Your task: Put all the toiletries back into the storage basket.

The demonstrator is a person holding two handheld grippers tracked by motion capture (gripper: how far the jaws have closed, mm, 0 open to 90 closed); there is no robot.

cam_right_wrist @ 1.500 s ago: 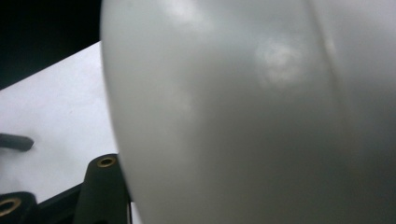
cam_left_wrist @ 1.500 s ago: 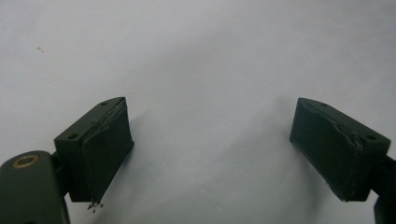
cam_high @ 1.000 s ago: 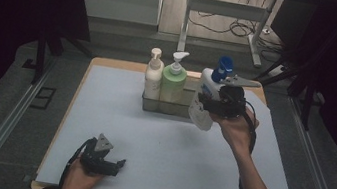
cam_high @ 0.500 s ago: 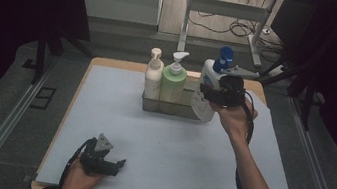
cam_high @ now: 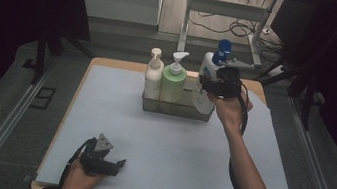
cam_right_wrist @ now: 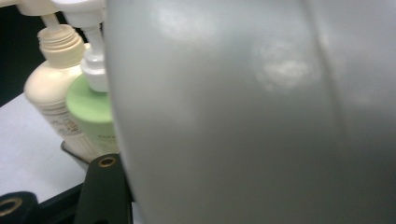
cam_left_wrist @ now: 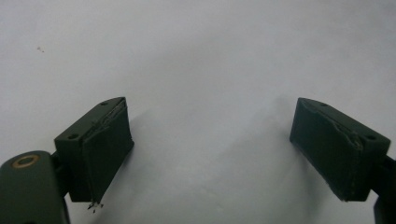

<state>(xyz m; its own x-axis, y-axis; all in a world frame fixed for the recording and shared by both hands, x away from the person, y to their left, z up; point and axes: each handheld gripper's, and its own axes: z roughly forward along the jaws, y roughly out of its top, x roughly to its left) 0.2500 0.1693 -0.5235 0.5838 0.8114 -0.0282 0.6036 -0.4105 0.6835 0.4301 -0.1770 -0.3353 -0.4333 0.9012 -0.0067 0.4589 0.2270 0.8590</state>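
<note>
My right gripper is shut on a pale grey-white bottle with a blue top. It holds the bottle tilted at the right end of a metal basket. That bottle looms close in the right gripper view, with one black finger beside it. A cream pump bottle and a green pump bottle stand upright in the basket; the cream bottle and the green bottle also show behind the held one. My left gripper rests open near the front left, with only the white mat between its jaws.
A white mat covers the wooden table. Metal rails run along both sides of the table, and a dark floor with a metal frame and cables lies beyond the far edge.
My right hand has carried the bottle a little left and farther away, up against the basket's right end. The left hand has stayed where it was.
</note>
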